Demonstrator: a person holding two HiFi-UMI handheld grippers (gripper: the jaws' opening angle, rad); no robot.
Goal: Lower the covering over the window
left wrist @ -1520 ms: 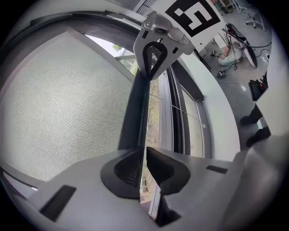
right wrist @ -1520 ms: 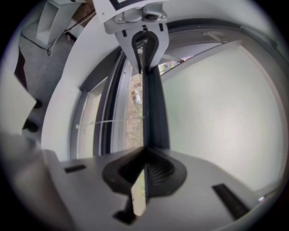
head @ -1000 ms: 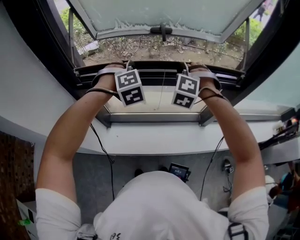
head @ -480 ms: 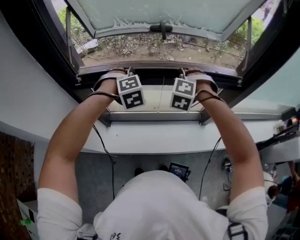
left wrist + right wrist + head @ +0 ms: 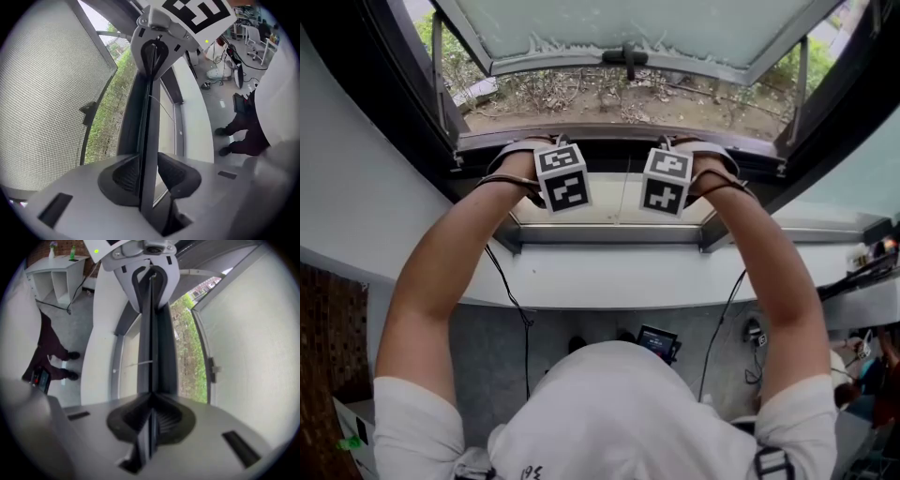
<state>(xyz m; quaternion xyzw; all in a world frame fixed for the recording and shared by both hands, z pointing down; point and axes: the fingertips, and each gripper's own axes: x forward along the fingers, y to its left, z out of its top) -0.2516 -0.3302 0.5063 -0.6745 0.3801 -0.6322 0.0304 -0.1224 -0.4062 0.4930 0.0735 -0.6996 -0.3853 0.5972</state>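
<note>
While the bar (image 5: pixel 149 117) at the lower edge of the screen (image 5: pixel 47 98) is held low in the window (image 5: pixel 412 103), near the sill (image 5: pixel 609 214), the fingers (image 5: pixel 174 169) of the left gripper (image 5: pixel 149 172) are seen apart, having just been opened, with the bar loose between them. The right gripper (image 5: pixel 151 417) is clamped on the bar. Release should be completed only once the bar is judged seated at the bottom; otherwise both ends should be pressed down level.
</note>
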